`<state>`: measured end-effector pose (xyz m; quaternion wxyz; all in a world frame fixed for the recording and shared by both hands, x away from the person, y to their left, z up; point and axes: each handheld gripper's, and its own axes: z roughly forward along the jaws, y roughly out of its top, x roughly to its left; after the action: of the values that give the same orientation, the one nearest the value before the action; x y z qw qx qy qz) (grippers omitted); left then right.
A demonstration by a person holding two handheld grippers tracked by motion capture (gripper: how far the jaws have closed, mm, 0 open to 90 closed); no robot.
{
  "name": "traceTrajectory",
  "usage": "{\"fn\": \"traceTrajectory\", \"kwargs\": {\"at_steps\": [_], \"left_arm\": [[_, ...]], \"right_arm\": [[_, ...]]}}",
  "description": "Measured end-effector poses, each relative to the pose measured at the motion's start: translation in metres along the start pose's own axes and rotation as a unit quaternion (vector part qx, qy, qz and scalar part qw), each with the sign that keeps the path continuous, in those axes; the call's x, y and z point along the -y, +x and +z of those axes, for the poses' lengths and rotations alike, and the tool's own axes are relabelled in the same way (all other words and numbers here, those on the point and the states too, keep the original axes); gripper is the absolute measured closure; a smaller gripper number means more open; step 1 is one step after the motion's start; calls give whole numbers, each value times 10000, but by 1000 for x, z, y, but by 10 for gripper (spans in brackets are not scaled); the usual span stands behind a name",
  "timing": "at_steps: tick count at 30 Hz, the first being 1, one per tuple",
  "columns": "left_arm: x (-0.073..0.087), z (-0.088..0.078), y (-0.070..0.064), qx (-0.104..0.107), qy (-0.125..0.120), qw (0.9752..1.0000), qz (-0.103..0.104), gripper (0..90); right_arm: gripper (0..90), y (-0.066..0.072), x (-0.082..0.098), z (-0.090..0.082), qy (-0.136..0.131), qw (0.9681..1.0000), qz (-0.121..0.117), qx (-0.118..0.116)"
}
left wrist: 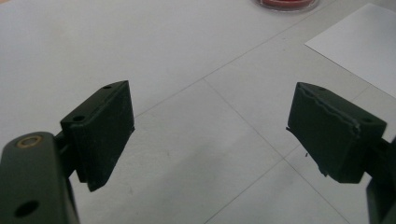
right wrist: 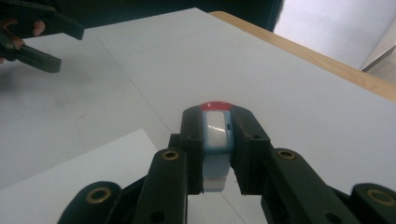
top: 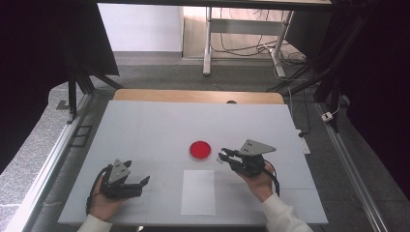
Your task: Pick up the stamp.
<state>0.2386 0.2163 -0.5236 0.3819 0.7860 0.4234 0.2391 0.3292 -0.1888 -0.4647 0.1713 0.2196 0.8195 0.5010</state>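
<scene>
My right gripper (top: 223, 156) is shut on a small white and blue block (right wrist: 217, 135), held a little above the table just right of a round red dish (top: 199, 150). In the right gripper view the jaws (right wrist: 217, 112) pinch the block from both sides, and the red dish (right wrist: 216, 104) peeks out just beyond it. My left gripper (top: 138, 171) rests low at the front left, open with nothing between its jaws (left wrist: 210, 126). A white sheet of paper (top: 198, 192) lies in front of the dish, between the two hands.
The white table top (top: 145, 125) ends in a wooden strip (top: 198, 95) at the far side. Desk legs and cables (top: 251, 48) stand on the floor beyond. The other hand's gripper (right wrist: 46, 42) appears far left in the right gripper view.
</scene>
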Motion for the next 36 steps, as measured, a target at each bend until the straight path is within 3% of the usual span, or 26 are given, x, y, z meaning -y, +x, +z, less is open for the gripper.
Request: {"fn": "traceTrajectory", "kwargs": {"at_steps": [18, 24, 36], "left_arm": [[-2, 3, -2, 41, -32, 10000, -29, 147], [-2, 3, -3, 38, -48, 10000, -14, 148], [-5, 3, -7, 66, -113, 9999, 68, 148]], "right_arm": [[756, 18, -12, -2, -224, 9987, 54, -460], [756, 23, -13, 0, -198, 9982, 48, -560], [756, 47, -14, 8, -109, 9961, -73, -867]]}}
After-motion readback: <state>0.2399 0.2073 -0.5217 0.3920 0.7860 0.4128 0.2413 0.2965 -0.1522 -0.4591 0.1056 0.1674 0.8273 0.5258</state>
